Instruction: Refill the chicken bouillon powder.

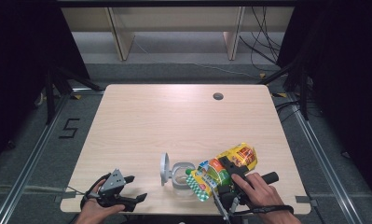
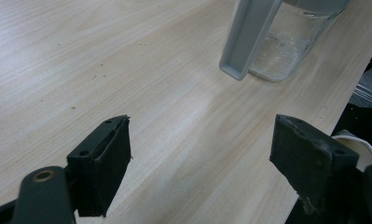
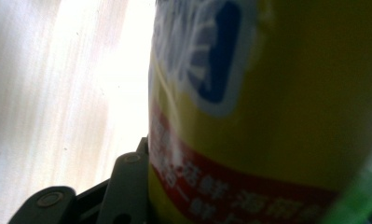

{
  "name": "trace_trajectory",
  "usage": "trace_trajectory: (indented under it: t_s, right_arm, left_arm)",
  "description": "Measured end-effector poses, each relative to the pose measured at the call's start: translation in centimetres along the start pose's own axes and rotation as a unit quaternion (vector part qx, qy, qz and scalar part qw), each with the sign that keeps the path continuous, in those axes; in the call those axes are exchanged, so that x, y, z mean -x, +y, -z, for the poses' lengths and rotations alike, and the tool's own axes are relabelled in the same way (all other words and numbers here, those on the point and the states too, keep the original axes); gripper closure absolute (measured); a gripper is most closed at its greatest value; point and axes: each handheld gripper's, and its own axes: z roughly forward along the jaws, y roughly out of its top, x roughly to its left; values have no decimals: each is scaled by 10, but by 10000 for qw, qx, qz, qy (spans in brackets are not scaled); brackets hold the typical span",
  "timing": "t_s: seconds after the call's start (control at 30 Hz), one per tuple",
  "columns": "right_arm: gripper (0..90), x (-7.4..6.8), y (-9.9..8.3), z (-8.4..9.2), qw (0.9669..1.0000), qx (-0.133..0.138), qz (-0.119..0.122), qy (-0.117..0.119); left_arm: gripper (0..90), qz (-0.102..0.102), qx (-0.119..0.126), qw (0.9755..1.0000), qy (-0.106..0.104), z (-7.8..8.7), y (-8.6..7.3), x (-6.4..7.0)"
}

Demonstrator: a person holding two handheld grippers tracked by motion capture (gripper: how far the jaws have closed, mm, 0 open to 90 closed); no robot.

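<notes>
A yellow snack bag (image 1: 223, 169) with red and green print hangs tilted over the table's front right, and my right gripper (image 1: 230, 169) is shut on it. Its lower green end reaches the top of a clear container (image 1: 182, 176). The container's grey lid (image 1: 164, 169) stands up on its left side. In the right gripper view the bag (image 3: 277, 107) sits close up against one black finger (image 3: 125, 184). My left gripper (image 1: 136, 187) rests open at the front left with nothing between its fingers. The left gripper (image 2: 200, 149) looks toward the container (image 2: 286, 51) and lid (image 2: 249, 37).
The wooden table (image 1: 174, 121) has a round cable hole (image 1: 217, 96) at the back right. A white cup rim (image 2: 361, 147) shows beyond the table's edge in the left gripper view. Shelf legs and cables stand on the floor behind the table.
</notes>
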Motion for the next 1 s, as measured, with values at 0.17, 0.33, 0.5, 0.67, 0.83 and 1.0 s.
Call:
trace_trajectory:
  t_s: [0.17, 0.33, 0.5, 0.67, 0.83, 1.0]
  right_arm:
    - [610, -1, 3, 0, 9994, -80, 301, -127]
    - [610, -1, 5, -5, 9963, -63, 811, -279]
    - [612, 1, 9, -6, 9932, -104, 1112, -319]
    - [612, -1, 8, -6, 9934, -184, 1090, -310]
    - [612, 0, 9, -5, 9901, -182, 1324, -420]
    - [612, 0, 12, -5, 9887, -212, 1403, -486]
  left_arm:
    - [196, 52, 56, 9999, -83, -1, 0, 1]
    - [197, 35, 84, 9999, -79, -2, 0, 1]
    - [197, 25, 69, 9999, -80, -1, 0, 1]
    - [197, -91, 56, 9999, -77, -1, 0, 0]
    - [197, -60, 58, 9999, -79, -1, 0, 0]
    - [197, -65, 60, 9999, -81, -1, 0, 0]
